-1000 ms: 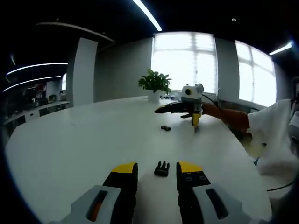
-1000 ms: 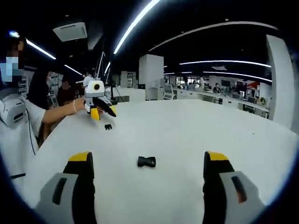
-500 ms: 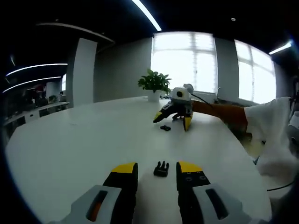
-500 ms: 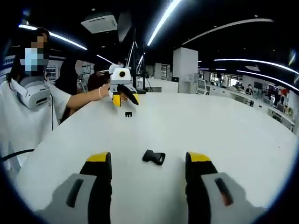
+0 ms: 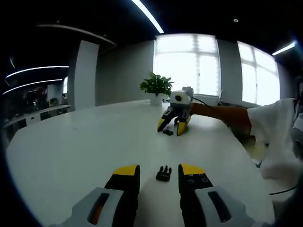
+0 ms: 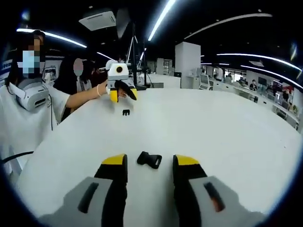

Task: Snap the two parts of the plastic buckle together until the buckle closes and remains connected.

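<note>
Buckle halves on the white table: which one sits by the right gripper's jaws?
The socket half, a closed loop-ended body, lies just ahead of the right gripper. The pronged half lies by the left gripper, across the white table.

No readable text, label or number anywhere. Nothing legible on the white table [image 5: 71, 146] or the black buckle parts [image 6: 149, 160].

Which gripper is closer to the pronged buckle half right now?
Left. The left gripper has the pronged buckle half lying between its open jaws. The right gripper is far across the table, straddling the socket buckle half.
</note>
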